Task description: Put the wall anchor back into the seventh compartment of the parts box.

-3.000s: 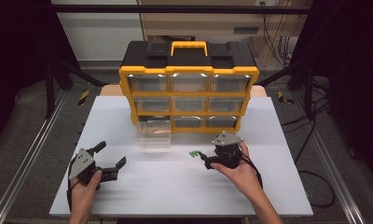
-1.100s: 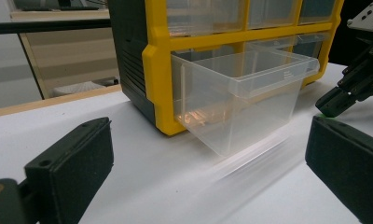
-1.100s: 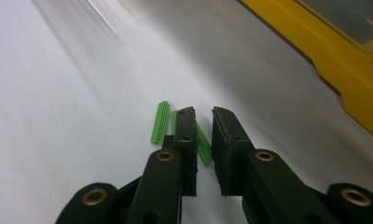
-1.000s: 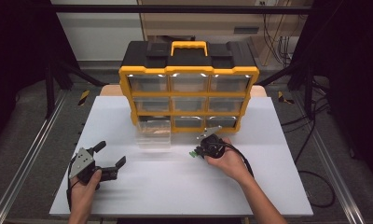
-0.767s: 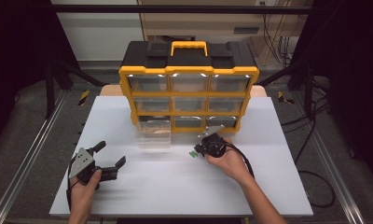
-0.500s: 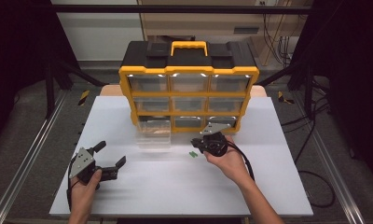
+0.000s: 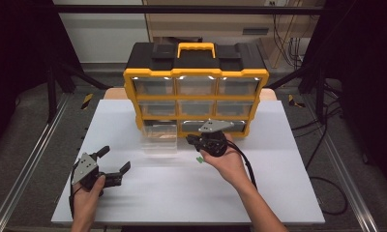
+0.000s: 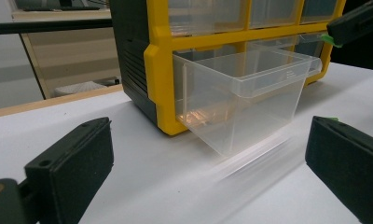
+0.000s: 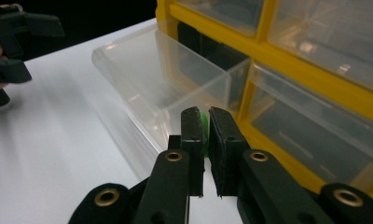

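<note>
Right tongs (image 9: 205,128) nearly closed, pinching small green piece (image 9: 203,122) just beside open drawer (image 9: 161,70) of cabinet (image 7: 196,84). Second green scrap (image 7: 200,159) on desk (image 7: 182,193) near cabinet front. Piece thin, light, likely flimsy; best pinched by edge, gently. Drawer clear, glossy, rigid plastic, boxy. Left tongs (image 7: 113,163) wide open, empty, well left of cabinet.

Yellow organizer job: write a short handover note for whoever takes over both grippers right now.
Left gripper: open, idle near the table's left front.
Right gripper: shut on a small green piece, held beside the pulled-out clear drawer.
Yellow organizer: bottom-left drawer open; the others look closed.
A second green piece lies on the table.
Left, probably: drop both pieces in the drawer, then close it.
</note>
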`<state>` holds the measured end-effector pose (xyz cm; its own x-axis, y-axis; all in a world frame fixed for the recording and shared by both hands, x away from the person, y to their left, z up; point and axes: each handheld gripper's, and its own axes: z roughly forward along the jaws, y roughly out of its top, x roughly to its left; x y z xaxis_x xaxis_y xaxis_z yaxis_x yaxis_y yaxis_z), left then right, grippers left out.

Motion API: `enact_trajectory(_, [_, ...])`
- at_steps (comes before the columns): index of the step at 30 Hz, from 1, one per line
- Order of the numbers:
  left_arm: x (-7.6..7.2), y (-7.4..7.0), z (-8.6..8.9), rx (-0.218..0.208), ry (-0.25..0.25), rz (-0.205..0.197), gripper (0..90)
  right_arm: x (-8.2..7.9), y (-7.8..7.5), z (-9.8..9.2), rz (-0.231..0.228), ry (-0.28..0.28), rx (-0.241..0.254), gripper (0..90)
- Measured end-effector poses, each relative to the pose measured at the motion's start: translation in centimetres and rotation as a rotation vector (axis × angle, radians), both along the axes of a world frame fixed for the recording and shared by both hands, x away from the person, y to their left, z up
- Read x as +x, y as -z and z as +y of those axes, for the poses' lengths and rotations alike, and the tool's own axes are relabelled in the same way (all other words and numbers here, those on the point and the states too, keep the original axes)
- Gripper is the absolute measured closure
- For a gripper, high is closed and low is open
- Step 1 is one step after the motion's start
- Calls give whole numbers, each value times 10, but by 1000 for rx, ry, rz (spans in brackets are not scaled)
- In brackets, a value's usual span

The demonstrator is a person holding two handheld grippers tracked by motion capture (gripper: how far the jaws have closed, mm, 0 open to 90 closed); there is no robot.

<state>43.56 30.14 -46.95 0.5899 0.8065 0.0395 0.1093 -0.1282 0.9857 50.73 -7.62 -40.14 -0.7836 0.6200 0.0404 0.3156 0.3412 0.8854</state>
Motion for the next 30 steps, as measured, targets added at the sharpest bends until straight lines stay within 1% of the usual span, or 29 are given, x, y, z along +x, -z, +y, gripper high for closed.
enact_trajectory(7, [0, 0, -2, 2, 7, 1, 9, 7, -9, 22, -7, -13, 6, 849])
enact_trajectory(13, [0, 0, -2, 3, 10, 1, 10, 15, -12, 41, -9, -27, -10, 848])
enact_trajectory(15, [0, 0, -2, 2, 10, 1, 10, 18, -13, 47, -2, -28, -14, 841])
enact_trajectory(16, [0, 0, -2, 1, 10, 2, 10, 19, -13, 50, -2, -25, -17, 801])
enact_trajectory(18, [0, 0, -2, 1, 10, 2, 10, 19, -14, 52, -12, -13, -13, 750])
enact_trajectory(20, [1, 0, -2, 0, 10, 2, 9, 18, -17, 51, -15, 4, -3, 662])
enact_trajectory(22, [1, 0, -2, 1, 10, 3, 9, 16, -19, 49, -13, 11, -14, 598])
enact_trajectory(24, [1, 0, -2, 1, 9, 3, 10, 14, -21, 46, -11, 27, -35, 515])
enact_trajectory(26, [1, 0, -2, 0, 9, 3, 10, 11, -22, 42, -13, 28, -55, 472])
enact_trajectory(28, [1, 0, -2, -2, 7, 3, 9, 10, -23, 39, -11, 36, -73, 381])
enact_trajectory(30, [1, 0, -2, 0, 7, 3, 10, 7, -23, 36, -26, 66, -95, 290])
